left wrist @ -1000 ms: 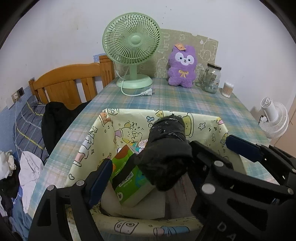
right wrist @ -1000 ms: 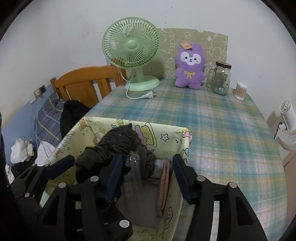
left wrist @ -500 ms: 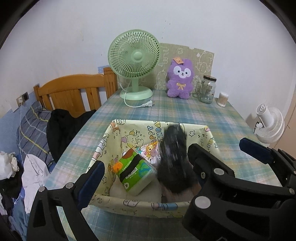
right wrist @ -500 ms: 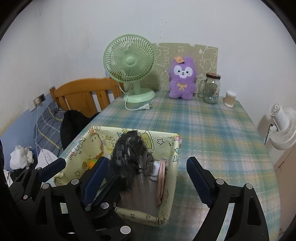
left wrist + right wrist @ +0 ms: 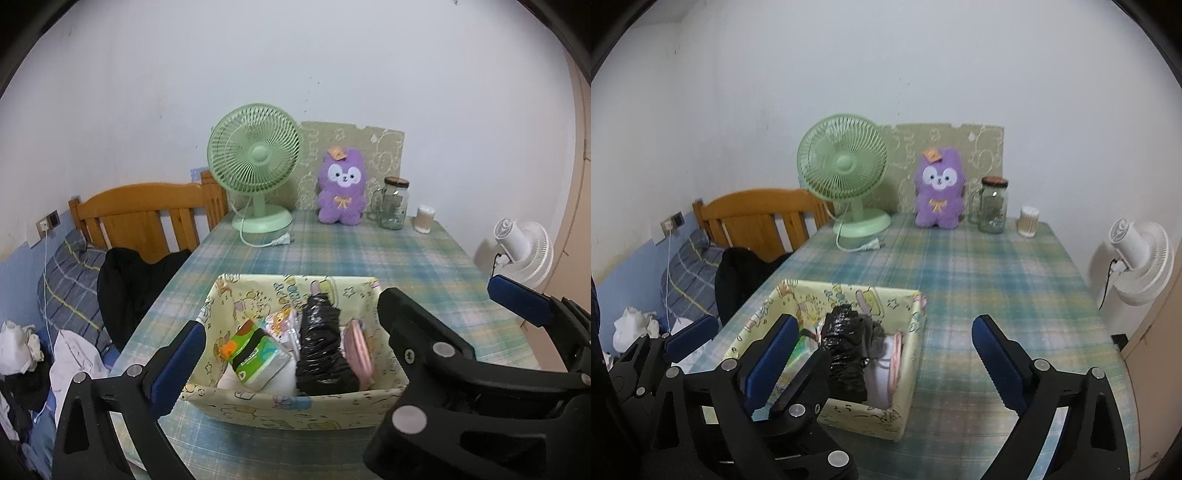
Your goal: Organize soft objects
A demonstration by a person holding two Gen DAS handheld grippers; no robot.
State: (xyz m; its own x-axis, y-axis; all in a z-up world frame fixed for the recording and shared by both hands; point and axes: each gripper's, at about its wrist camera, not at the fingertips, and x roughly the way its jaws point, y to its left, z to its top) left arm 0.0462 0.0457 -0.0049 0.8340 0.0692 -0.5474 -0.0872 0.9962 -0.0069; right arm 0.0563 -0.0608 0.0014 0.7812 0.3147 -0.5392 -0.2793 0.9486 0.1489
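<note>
Black bundle [image 5: 321, 350] stands in the yellow cartoon-print box [image 5: 280, 406] on the plaid worktop [image 5: 990, 280], beside a green tissue pack [image 5: 255, 354]. Both the left gripper [image 5: 343, 332] and right gripper [image 5: 886, 354] have just been opening, jaws spread wide and empty, apart from the bundle.

This is a bedroom in a home. A wooden bed frame [image 5: 147, 210] stands against the white wall, with a plaid pillow [image 5: 70, 284] and loose clothes [image 5: 133, 284] on the bed. Beside it, a table under a checked cloth [image 5: 369, 254] carries a green desk fan [image 5: 255, 162], a purple plush toy [image 5: 341, 192], a glass jar [image 5: 393, 203] and a yellow cartoon-print storage box [image 5: 295, 406]. A white fan [image 5: 1137, 262] stands at the right.
</note>
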